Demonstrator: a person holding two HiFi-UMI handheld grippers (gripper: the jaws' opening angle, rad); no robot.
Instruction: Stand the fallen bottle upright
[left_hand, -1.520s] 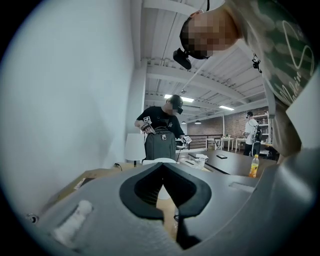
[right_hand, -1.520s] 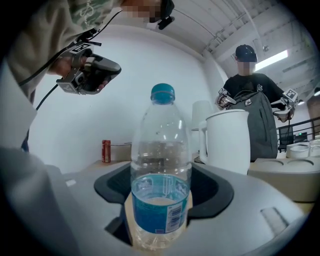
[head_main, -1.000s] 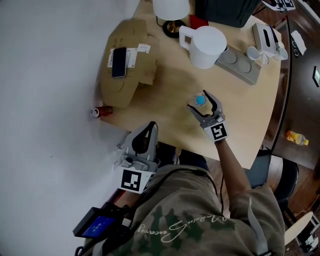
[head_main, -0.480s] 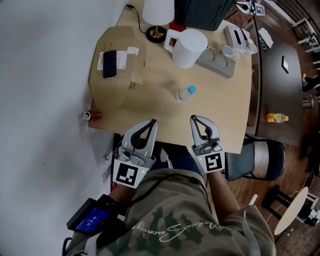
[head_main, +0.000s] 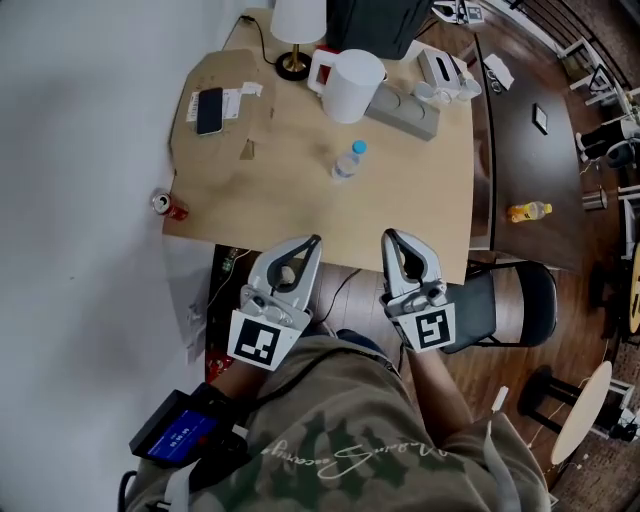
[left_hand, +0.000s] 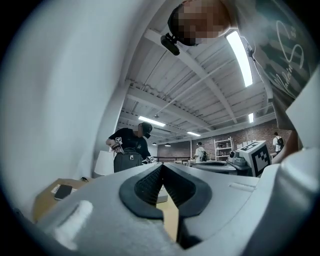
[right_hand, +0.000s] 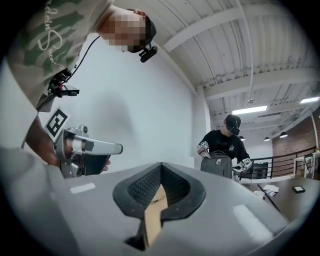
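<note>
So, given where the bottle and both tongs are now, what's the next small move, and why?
Probably just lower both tongs to rest. The water bottle appears to stand upright, cap up, on the table. The left tongs and right tongs are shut, empty and close to the person's body, so nothing seems left to grasp.

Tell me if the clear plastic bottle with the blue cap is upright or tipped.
Upright, it seems: the clear blue-capped plastic bottle stands on the wooden table, cap topmost, untouched.

White jug beside lamp, phone on cardboard
</note>
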